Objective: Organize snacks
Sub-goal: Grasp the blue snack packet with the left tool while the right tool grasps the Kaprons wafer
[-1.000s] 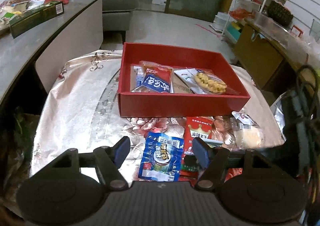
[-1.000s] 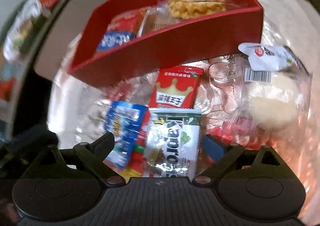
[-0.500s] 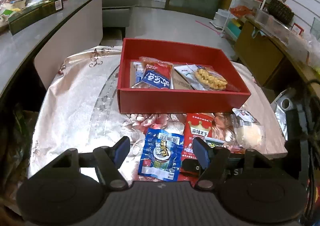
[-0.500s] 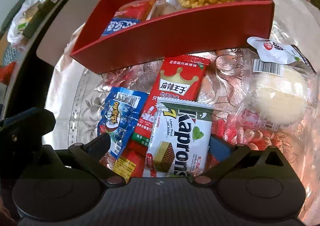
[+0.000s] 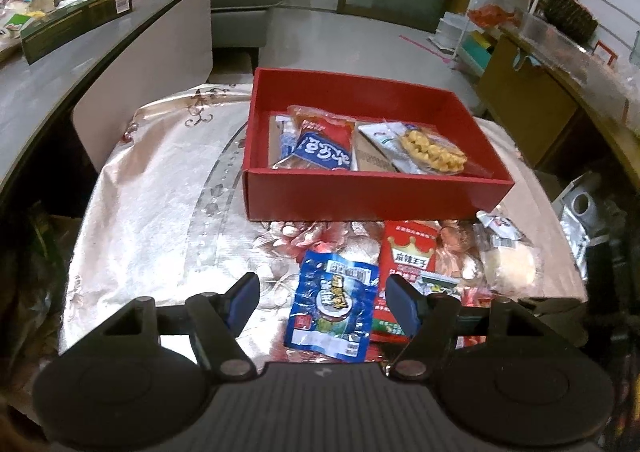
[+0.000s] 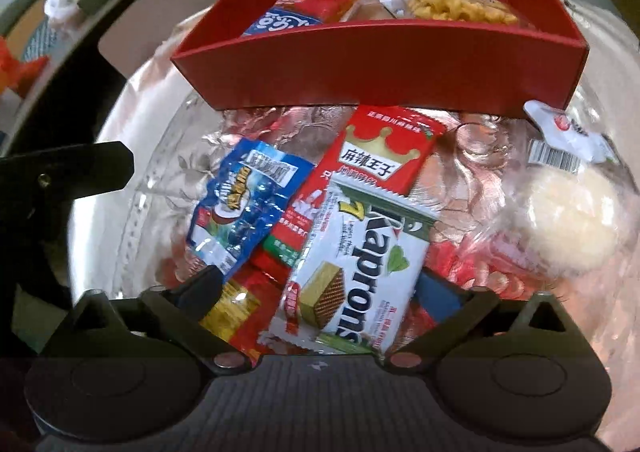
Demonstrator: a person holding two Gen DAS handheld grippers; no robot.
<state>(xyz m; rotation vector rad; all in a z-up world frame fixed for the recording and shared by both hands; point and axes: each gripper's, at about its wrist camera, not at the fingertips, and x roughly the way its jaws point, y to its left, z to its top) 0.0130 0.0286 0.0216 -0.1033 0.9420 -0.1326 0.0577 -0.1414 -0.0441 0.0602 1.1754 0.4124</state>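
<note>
Red box (image 5: 376, 194): waiting behind loose packets.
My tongs: both spread wide, holding nothing.
Risk: wafer packet (image 6: 352, 272) sliding, glossy film slipping.

Red box (image 5: 372, 194); blue packet (image 5: 334, 310); white-green wafer pack (image 6: 360, 272); floral silvery-pink cloth (image 5: 160, 212).

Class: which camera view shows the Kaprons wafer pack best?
The right wrist view: the wafer pack fills the space between the open right gripper fingers, its label readable. The left wrist view shows only a sliver behind the left gripper's finger.
</note>
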